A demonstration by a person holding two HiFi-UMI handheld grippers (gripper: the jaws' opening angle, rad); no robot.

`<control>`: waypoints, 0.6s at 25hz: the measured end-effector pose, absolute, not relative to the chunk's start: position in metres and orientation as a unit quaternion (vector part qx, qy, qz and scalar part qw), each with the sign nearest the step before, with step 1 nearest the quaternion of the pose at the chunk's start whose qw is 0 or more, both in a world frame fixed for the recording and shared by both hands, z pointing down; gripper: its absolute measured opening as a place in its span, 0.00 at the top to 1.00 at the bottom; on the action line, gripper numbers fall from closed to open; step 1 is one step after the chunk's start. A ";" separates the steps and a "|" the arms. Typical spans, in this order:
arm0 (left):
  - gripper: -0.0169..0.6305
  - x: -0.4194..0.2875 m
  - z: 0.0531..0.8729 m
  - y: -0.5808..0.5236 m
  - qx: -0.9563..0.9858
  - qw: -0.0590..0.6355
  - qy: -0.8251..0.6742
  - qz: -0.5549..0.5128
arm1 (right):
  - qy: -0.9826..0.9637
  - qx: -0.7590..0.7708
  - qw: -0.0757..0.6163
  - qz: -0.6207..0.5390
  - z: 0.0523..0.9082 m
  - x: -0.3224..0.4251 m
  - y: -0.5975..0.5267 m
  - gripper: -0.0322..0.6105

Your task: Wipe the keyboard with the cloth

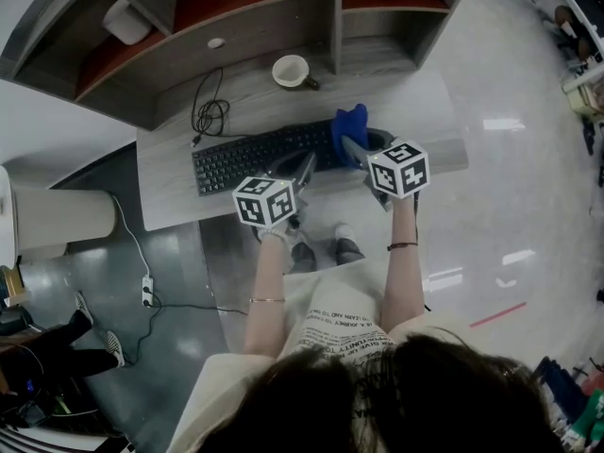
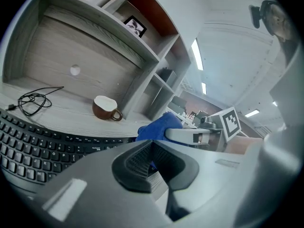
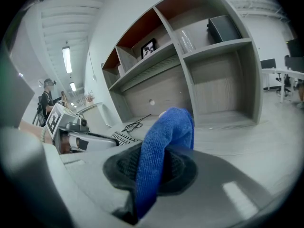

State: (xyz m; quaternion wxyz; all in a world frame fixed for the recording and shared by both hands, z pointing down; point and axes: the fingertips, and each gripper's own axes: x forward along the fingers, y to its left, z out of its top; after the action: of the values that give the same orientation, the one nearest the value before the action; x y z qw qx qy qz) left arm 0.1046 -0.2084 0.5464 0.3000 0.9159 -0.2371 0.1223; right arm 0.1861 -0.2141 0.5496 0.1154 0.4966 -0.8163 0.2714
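Right gripper view: right gripper (image 3: pixel 151 172) clamps the blue cloth (image 3: pixel 166 137), seemingly at the right end of the keyboard (image 1: pixel 250 156). Left gripper (image 2: pixel 153 161) has its jaws together, empty. Next, sweep the cloth leftward.

one keyboard (image 1: pixel 255 156), one cloth (image 1: pixel 348 132), one cup (image 1: pixel 291 71)

An open-plan office. A grey wood-grain desk (image 1: pixel 168 192) carries a black keyboard (image 1: pixel 260 154) across its middle, with a coiled cable (image 1: pixel 209 113) and a brown-and-white mug (image 1: pixel 292 71) near its back edge. A shelf unit (image 1: pixel 245 45) rises from that back edge and holds a small framed picture (image 3: pixel 148 48). Long strip lights (image 3: pixel 67 59) run along a high white ceiling. The floor (image 1: pixel 510 187) is pale and glossy, and a power strip (image 1: pixel 147 291) lies near the desk's front left corner. More desks and chairs (image 3: pixel 285 80) stand far off, and 1 person (image 3: pixel 46 101) stands in the distance.
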 end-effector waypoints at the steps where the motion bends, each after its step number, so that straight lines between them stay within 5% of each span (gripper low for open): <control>1: 0.97 0.103 0.546 -0.209 0.916 0.300 -0.237 0.122 | -0.815 0.498 0.116 0.272 0.550 0.185 -0.214 0.86; 15: 0.97 0.081 0.547 -0.216 0.914 0.301 -0.246 0.118 | -0.813 0.498 0.116 0.278 0.553 0.168 -0.220 0.86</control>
State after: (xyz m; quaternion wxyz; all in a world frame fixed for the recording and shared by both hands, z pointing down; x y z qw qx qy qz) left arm 0.0806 -0.2164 0.5474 0.3010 0.9137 -0.2459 0.1182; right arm 0.1678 -0.2197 0.5533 0.1162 0.4984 -0.8128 0.2782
